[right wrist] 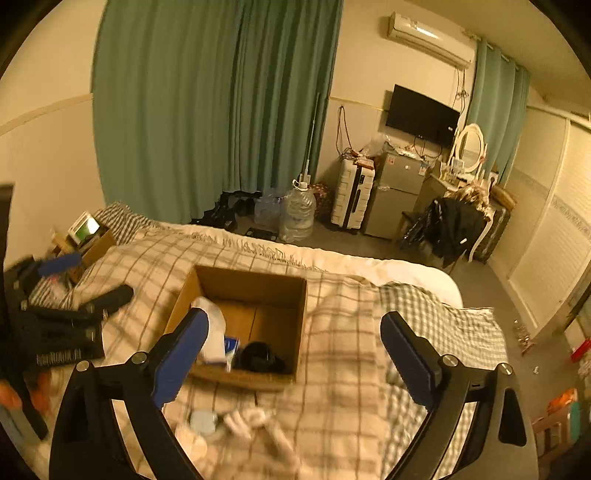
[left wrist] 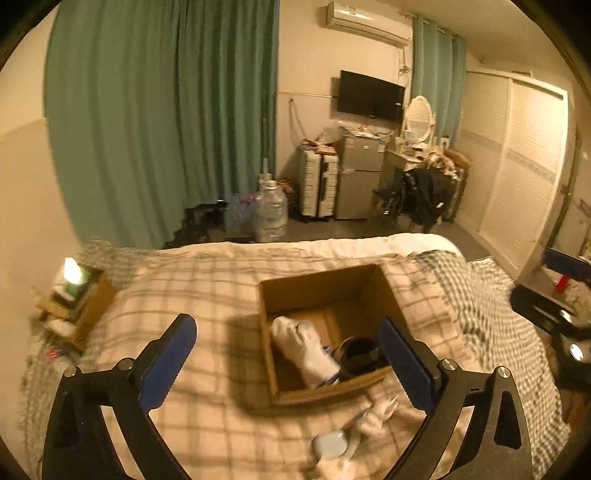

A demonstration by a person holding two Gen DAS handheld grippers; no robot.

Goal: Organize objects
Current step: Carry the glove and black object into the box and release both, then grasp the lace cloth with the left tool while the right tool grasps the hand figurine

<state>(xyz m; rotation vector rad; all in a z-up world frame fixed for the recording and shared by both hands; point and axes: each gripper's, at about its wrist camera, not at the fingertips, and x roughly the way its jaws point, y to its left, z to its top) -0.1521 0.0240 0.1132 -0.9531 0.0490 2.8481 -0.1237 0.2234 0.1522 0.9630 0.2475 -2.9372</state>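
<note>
Cardboard box sits open-topped on the bed, toward the middle of the checked blanket, flaps not visible.

Room, far side: green curtain across the far wall, dark wall screen to its right, air conditioner above it. Below the screen a small fridge with a white suitcase touching its left side. Large clear water jug on the floor left of the suitcase. Chair draped in dark clothing right of the fridge.

Inside the box: white sock lying along the left half, dark rolled item in the near right corner, touching the near wall. A bit of blue-and-white packaging shows between them in the right wrist view.

On the blanket near the box: pale rumpled cloth and a small light-blue rounded case, just beside each other, both blurred.

Left hand-held gripper: jaws spread wide, blue pads clear of everything, nothing between them but the view of the box beyond.

Right hand-held gripper: jaws likewise wide apart, empty; the left pad overlaps the sock only in line of sight.

Small wooden stand with a lit screen at the far left edge of the bed.
</note>
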